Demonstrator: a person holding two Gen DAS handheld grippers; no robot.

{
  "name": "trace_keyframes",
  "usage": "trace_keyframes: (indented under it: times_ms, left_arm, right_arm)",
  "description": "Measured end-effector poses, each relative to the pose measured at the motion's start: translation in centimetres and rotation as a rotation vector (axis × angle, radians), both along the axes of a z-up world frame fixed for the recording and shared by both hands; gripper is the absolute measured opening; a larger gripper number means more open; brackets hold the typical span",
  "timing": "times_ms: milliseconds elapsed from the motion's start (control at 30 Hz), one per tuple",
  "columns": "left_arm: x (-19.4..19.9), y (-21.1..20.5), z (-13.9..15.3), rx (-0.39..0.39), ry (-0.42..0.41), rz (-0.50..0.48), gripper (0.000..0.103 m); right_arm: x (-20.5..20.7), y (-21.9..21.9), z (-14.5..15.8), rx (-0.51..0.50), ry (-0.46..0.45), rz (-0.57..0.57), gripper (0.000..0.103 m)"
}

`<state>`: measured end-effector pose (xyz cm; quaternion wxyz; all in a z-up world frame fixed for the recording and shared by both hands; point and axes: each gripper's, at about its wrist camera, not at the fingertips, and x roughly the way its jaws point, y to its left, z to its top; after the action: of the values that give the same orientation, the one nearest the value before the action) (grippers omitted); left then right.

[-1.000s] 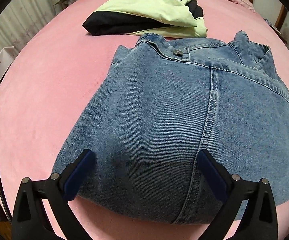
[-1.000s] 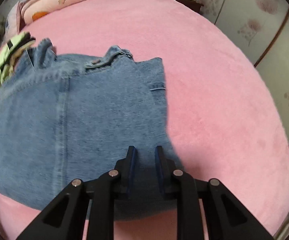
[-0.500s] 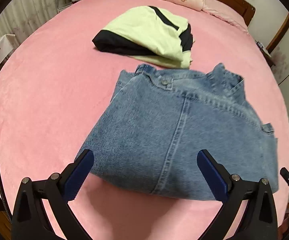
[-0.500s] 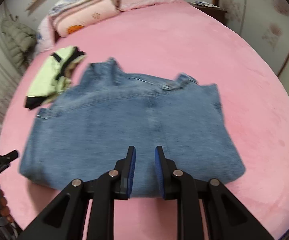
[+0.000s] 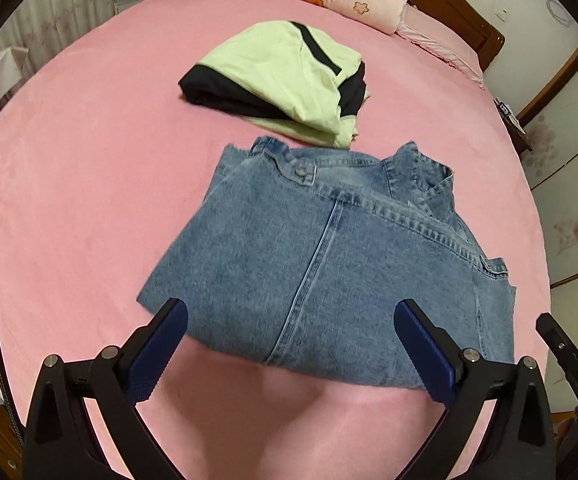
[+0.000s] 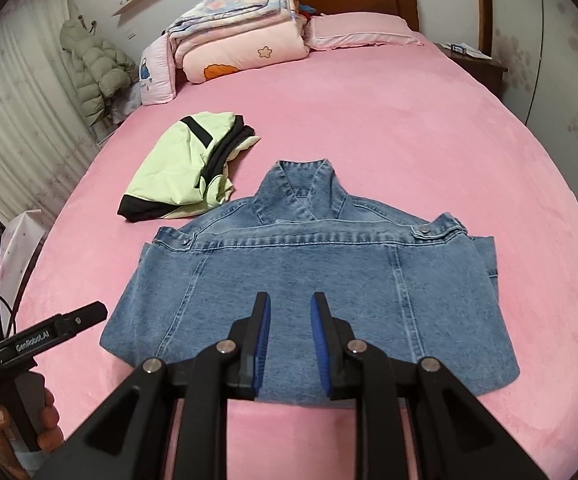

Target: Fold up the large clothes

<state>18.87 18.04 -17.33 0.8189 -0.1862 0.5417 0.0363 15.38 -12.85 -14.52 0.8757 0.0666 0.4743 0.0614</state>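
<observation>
Both tools — left (image 5: 291,338) & right (image 6: 288,330) — pulled back off the folded denim jacket (image 6: 309,296).

The folded denim jacket (image 6: 313,280) lies flat just ahead of the right gripper (image 6: 289,334), back panel up, collar (image 6: 303,190) pointing away (its flaps stand slightly raised). Its near hem sits just beyond the fingertips. A folded green-and-black garment (image 6: 181,168) rests farther off to the left, just beside the jacket's shoulder.
</observation>
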Motion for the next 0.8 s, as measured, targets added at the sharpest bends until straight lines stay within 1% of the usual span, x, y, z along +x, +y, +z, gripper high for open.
trace_keyframes:
  times_ms: [100,267,367,467,500,633,733,800]
  left_arm:
    - [-0.7,0.4,-1.6,-0.025,0.028,0.014,0.103]
    - [-2.1,1.4,-5.0,-0.118,0.057,0.054,0.103]
    - [-2.8,1.8,-7.2,-0.155,0.068,0.073,0.103]
    - [-3.1,2.3,-9.4,-0.198,0.07,0.082,0.102]
    - [-3.1,2.6,-10.2,-0.227,0.064,0.088,0.102]
    - [-2.9,3.5,-12.6,-0.303,0.042,0.114,0.102]
    - [-2.5,4.1,-14.2,-0.363,0.005,0.134,0.102]
    - [-2.2,4.4,-14.7,-0.399,-0.04,0.138,0.102]
  right_arm:
    - [-0.1,0.7,-1.1,0.012,0.017,0.004,0.021]
    - [-0.4,1.5,-3.4,0.006,0.04,-0.01,0.022]
    - [-0.8,1.9,-5.2,0.008,0.061,-0.015,0.029]
    - [-1.1,2.3,-6.8,0.012,0.082,-0.022,0.03]
    - [-1.1,2.5,-7.4,0.004,0.087,-0.021,0.03]
    - [-1.1,3.4,-8.7,-0.017,0.087,-0.008,0.03]
    - [-1.0,4.1,-9.1,-0.025,0.079,0.011,0.03]
    - [-0.8,4.4,-9.4,-0.02,0.082,0.028,0.03]
